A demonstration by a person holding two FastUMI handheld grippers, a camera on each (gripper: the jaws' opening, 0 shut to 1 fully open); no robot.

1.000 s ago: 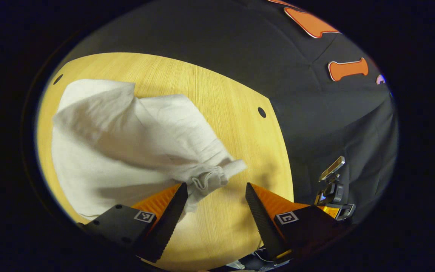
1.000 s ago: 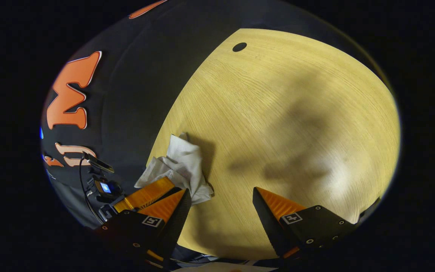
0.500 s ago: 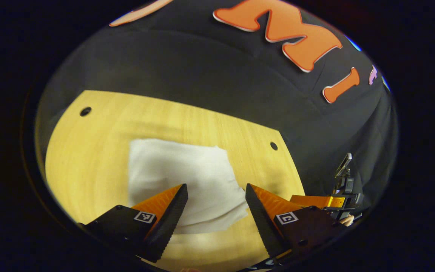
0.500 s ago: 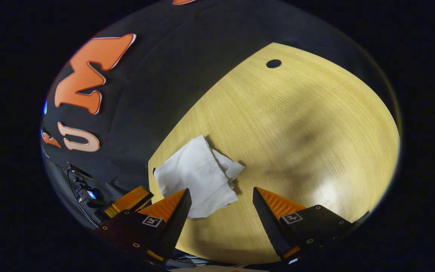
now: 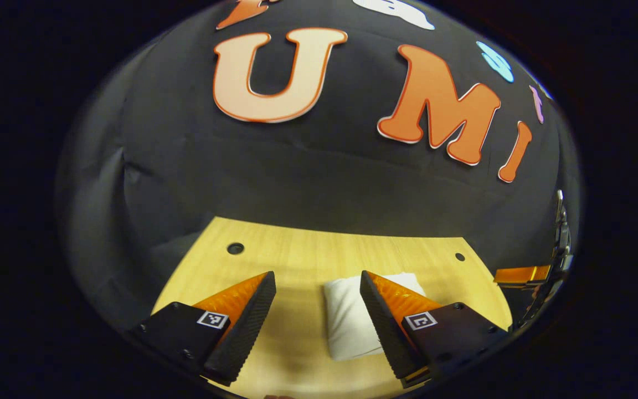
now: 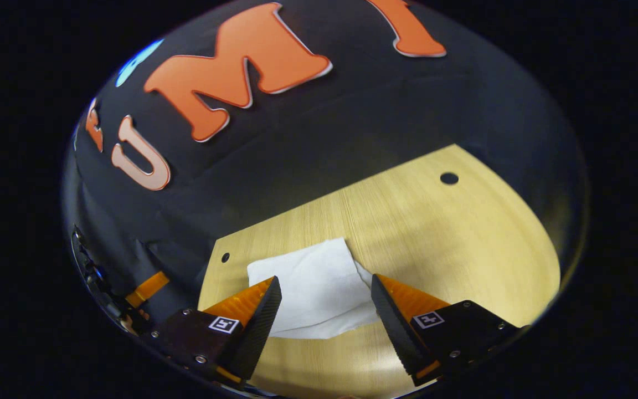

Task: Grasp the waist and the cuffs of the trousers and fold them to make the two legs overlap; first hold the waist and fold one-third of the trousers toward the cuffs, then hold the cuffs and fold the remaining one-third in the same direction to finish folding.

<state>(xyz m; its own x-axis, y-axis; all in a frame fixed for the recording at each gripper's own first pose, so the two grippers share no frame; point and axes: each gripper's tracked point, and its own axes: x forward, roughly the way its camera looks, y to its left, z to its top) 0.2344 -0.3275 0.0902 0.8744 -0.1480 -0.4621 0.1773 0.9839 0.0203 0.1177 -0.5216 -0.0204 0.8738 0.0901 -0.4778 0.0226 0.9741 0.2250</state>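
Left claw (image 5: 317,299) spread wide, holding nothing, clear of cloth. Right claw (image 6: 324,302) likewise spread wide, empty. White trousers (image 6: 316,296) lie beyond as small folded bundle flat on tabletop (image 6: 435,238), near its far left corner.

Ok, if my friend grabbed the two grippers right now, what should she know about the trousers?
Left gripper: open, holding nothing, lifted off the table.
Right gripper: open, holding nothing, also raised.
Trousers: white, lying on the wooden table as a small folded bundle, touched by neither gripper. In the left gripper view the bundle sits just ahead of the fingers.
Done: the folds look finished; the cloth is a compact packet.
Left: probably nothing but a tidy-up. One corner on the bundle's right side in the right gripper view sticks out a little and might be worth tucking in.
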